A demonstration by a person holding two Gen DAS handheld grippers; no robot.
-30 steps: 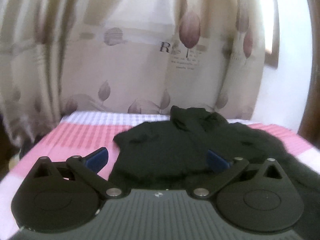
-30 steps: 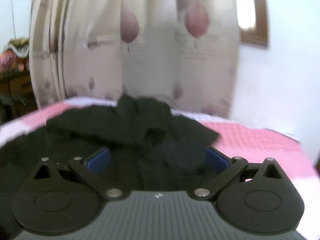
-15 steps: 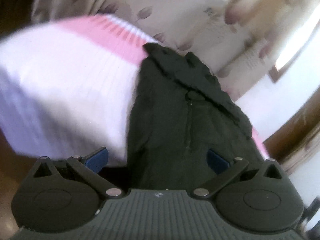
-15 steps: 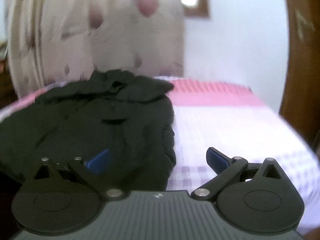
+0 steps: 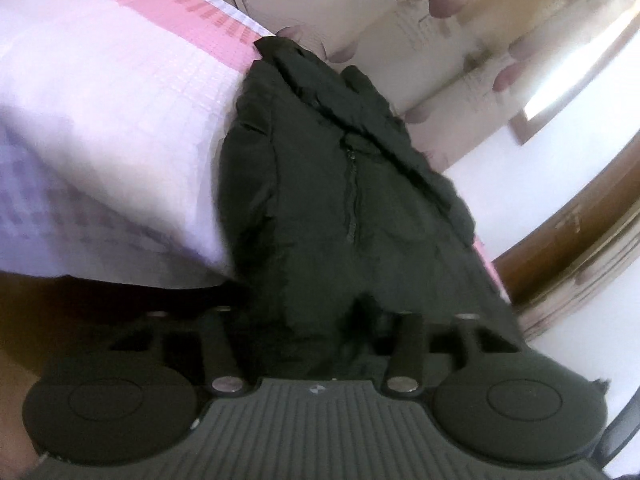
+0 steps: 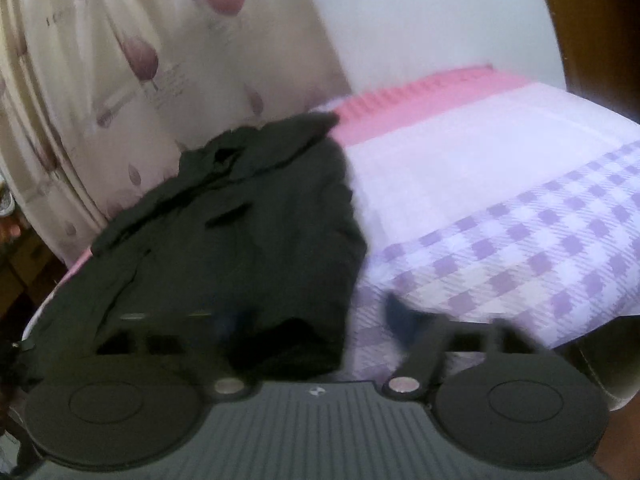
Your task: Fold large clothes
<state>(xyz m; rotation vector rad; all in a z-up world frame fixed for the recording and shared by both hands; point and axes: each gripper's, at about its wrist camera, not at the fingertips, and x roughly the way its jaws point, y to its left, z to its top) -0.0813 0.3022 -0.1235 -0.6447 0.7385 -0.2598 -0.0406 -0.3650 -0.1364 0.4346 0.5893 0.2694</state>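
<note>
Black jacket (image 5: 352, 200) lies flat-ish on the bed (image 5: 100, 120), front up w/ zipper running down the middle, collar end bunched at the far edge by the pink stripe. Its hem hangs at the near edge, right in front of my fingers. Fabric's rumpled, sides partly tucked in. From my right side the jacket (image 6: 240, 240) sits toward the bed's left edge.

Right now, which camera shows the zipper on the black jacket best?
The left wrist view: the zipper runs plainly down the front of the black jacket. The right wrist view shows the same jacket from its other side, blurred, and I cannot make out the zipper there.
</note>
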